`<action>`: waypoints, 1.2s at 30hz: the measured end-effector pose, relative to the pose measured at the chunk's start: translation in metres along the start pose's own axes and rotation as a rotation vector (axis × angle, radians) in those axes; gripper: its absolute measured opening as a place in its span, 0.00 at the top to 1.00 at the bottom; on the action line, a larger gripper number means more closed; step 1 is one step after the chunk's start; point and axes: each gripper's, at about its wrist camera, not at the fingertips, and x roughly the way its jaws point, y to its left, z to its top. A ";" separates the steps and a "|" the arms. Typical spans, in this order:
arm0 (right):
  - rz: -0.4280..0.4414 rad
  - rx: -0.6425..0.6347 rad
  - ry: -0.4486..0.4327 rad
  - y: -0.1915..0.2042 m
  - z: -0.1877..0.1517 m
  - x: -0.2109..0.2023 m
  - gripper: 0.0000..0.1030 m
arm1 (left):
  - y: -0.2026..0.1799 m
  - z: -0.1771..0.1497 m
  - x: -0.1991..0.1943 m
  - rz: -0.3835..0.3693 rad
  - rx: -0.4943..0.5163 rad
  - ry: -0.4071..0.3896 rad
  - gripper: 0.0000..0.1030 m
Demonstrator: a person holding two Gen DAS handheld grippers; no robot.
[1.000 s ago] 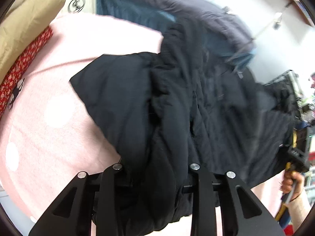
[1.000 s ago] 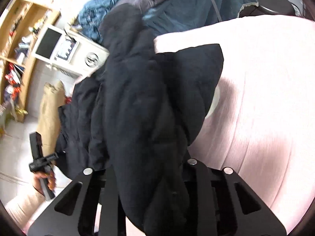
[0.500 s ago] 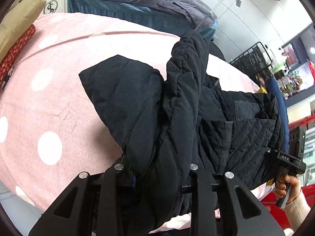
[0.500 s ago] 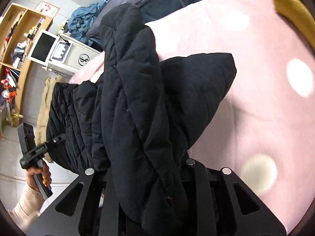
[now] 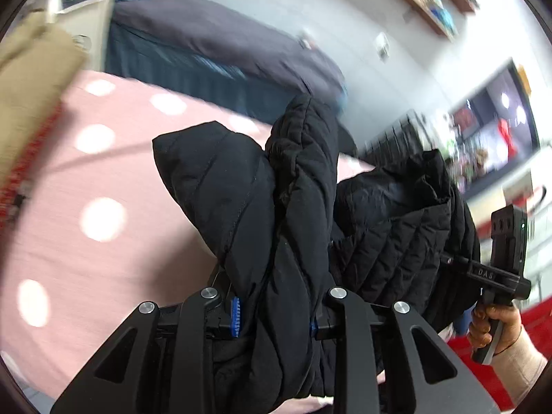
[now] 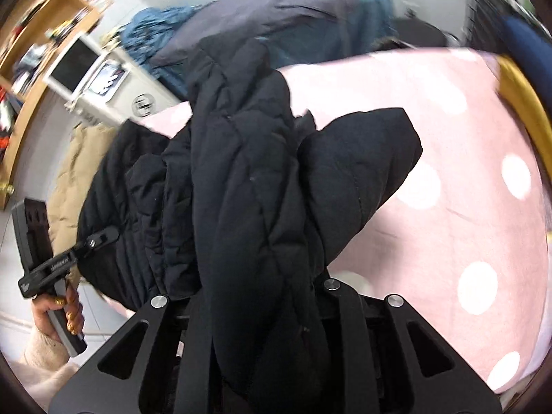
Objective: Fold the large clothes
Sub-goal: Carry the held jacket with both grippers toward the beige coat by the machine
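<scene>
Each gripper is clamped on a bunch of the big black coat (image 5: 296, 207). The left gripper (image 5: 274, 314) bites a thick fold of it, and the right gripper (image 6: 262, 310) bites another thick fold. The coat hangs between them, above the pink bed (image 6: 448, 227) with white dots. A hand (image 5: 496, 324) holds the right gripper's handle. Behind the bed lie a tan coat (image 6: 72, 169) and a grey blanket (image 5: 214, 38).
</scene>
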 end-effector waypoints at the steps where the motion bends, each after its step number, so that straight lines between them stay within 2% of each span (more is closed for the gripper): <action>1: 0.019 -0.030 -0.002 0.018 0.008 0.001 0.81 | 0.018 0.007 -0.021 0.010 -0.021 -0.039 0.75; 3: 0.070 -0.109 -0.008 0.064 0.032 0.008 0.82 | 0.053 0.018 -0.068 0.050 -0.063 -0.125 0.75; 7: 0.241 -0.295 -0.012 0.168 0.088 0.027 0.82 | 0.106 0.026 -0.182 0.203 -0.148 -0.357 0.75; 9: 0.352 -0.382 -0.004 0.225 0.119 0.041 0.82 | 0.126 0.016 -0.242 0.323 -0.193 -0.493 0.75; 12: 0.547 -0.488 0.040 0.322 0.168 0.074 0.82 | 0.155 -0.011 -0.306 0.489 -0.290 -0.634 0.75; 14: 0.634 -0.578 0.065 0.390 0.193 0.102 0.82 | 0.182 -0.031 -0.327 0.574 -0.368 -0.704 0.75; 17: 0.732 -0.620 0.163 0.482 0.220 0.159 0.82 | 0.235 -0.051 -0.325 0.663 -0.508 -0.693 0.75; 19: 0.726 -0.614 0.235 0.534 0.232 0.215 0.81 | 0.281 -0.069 -0.313 0.675 -0.651 -0.724 0.73; 20: 0.709 -0.579 0.275 0.550 0.238 0.243 0.80 | 0.300 -0.080 -0.310 0.675 -0.708 -0.739 0.68; 22: 0.568 -0.528 0.300 0.577 0.244 0.308 0.78 | 0.339 -0.101 -0.304 0.623 -0.837 -0.779 0.60; 23: 0.480 -0.490 0.324 0.582 0.245 0.338 0.77 | 0.353 -0.109 -0.305 0.604 -0.863 -0.798 0.54; 24: 0.425 -0.435 0.364 0.581 0.245 0.365 0.74 | 0.360 -0.110 -0.301 0.615 -0.866 -0.811 0.51; 25: 0.419 -0.375 0.398 0.580 0.242 0.387 0.72 | 0.357 -0.105 -0.293 0.650 -0.847 -0.805 0.50; 26: 0.412 -0.373 0.393 0.583 0.239 0.397 0.71 | 0.358 -0.098 -0.290 0.688 -0.827 -0.796 0.49; 27: 0.387 -0.432 0.366 0.592 0.233 0.401 0.69 | 0.359 -0.095 -0.287 0.713 -0.818 -0.792 0.47; 29: 0.336 -0.564 0.308 0.609 0.222 0.405 0.64 | 0.369 -0.096 -0.286 0.713 -0.836 -0.805 0.44; 33: 0.343 -0.532 0.328 0.621 0.220 0.437 0.59 | 0.404 -0.085 -0.283 0.682 -0.883 -0.835 0.39; 36: 0.317 -0.564 0.306 0.638 0.218 0.457 0.52 | 0.426 -0.079 -0.282 0.687 -0.913 -0.846 0.39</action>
